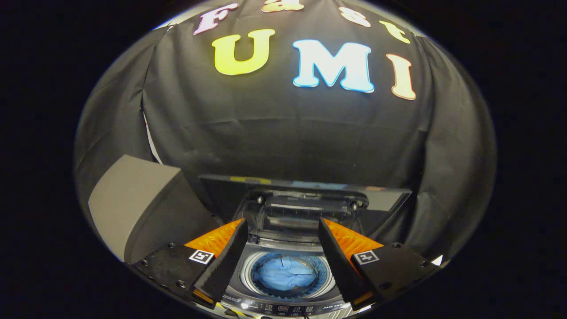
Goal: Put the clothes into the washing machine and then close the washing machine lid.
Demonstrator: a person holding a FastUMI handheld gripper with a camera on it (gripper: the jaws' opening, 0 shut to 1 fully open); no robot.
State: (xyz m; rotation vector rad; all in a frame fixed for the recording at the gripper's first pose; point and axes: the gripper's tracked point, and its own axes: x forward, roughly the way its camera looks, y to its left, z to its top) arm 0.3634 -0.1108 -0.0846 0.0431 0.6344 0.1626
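Grey top-loading washing machine (pixel 254 259) sits at lower centre, its dark glass lid (pixel 305 182) raised upright behind the opening. A grey box-shaped block (pixel 133 199) stands at lower left, near the machine's edge. Light blue clothes (pixel 283 274) lie inside the round steel drum — rim unobstructed. Gripper (pixel 282 243) empty, fingers spread wide above the opening.

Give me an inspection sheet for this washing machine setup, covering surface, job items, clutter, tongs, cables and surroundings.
Surface: washing machine top, control panel nearest the tongs.
Job's things: blue clothes lie inside the drum; lid stands raised at the back, not yet closed.
Clutter: nothing seen.
Grippers: tongs open, empty, above the drum opening.
Cables: thin dark line at the panel's near edge, too small to tell.
Surroundings: black cloth wall behind; grey box beside the machine.
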